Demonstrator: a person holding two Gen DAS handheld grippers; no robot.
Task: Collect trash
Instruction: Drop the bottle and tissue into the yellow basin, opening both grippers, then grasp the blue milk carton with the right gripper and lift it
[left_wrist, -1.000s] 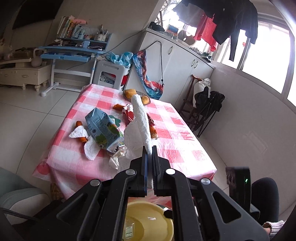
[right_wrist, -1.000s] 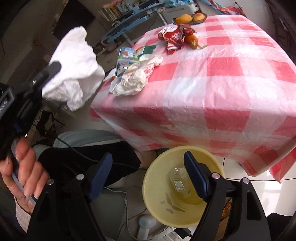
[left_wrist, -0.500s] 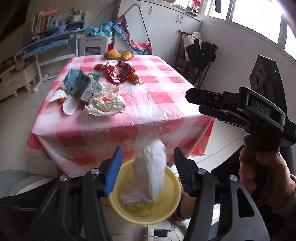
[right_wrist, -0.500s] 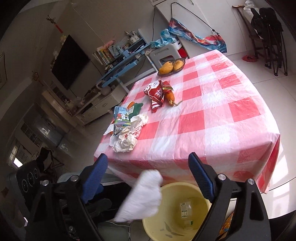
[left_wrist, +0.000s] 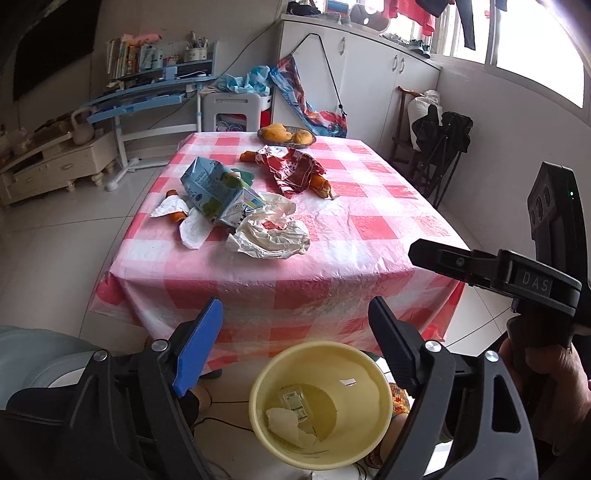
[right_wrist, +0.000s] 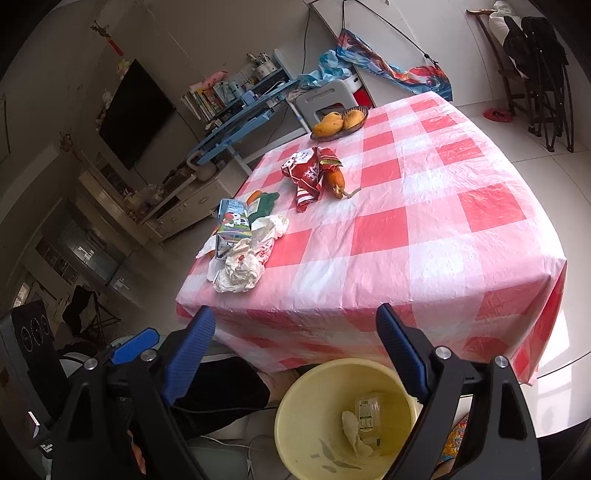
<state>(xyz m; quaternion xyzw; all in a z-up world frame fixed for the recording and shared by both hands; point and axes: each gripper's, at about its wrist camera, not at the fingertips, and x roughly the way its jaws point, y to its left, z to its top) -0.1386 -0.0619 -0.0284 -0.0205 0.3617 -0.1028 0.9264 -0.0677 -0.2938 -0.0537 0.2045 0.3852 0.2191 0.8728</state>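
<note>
inside yellow bin (left_wrist: 373, 373): crumpled white tissue (left_wrist: 286, 424) (beside clear plastic bottle (left_wrist: 295, 402)).

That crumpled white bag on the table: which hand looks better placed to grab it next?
Probably left. The left gripper, jaws just opened and empty, faces the crumpled white bag almost head-on; for the right gripper it lies off to the side.

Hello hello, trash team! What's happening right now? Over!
Left gripper just opened, empty, over yellow bin. White tissue in bin. Right gripper open, empty. Crumpled bag, milk carton, red wrapper wait on table. Nothing blocking.
</note>
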